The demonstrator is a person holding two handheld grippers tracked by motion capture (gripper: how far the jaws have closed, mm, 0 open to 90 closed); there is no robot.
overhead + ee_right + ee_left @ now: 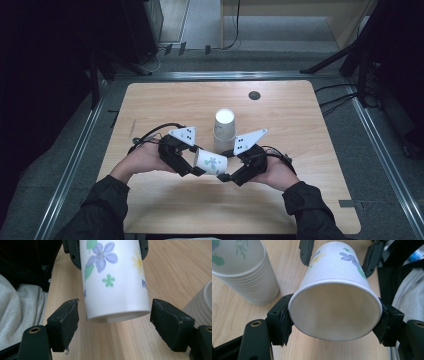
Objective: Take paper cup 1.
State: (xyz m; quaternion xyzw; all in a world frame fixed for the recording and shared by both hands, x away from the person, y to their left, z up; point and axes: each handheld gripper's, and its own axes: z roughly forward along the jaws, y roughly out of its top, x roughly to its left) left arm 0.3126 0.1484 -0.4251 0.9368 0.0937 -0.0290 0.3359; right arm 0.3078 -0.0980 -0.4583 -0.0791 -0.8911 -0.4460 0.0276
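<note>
A white paper cup [211, 163] printed with flowers lies on its side above the wooden table [290, 130], near the front. My left gripper [196, 161] is shut on it. In the left gripper view the pads [283, 320] press both sides of the cup's rim [334, 312], and its mouth faces the camera. My right gripper [225, 165] stands at the cup's base end. In the right gripper view its jaws [115, 315] are open, with a gap on each side of the cup [112, 285].
A stack of nested paper cups [224, 129] stands upside down just behind the held cup, close to both grippers. A dark round grommet [254, 95] sits near the table's far edge. The person's sleeves come in at the front.
</note>
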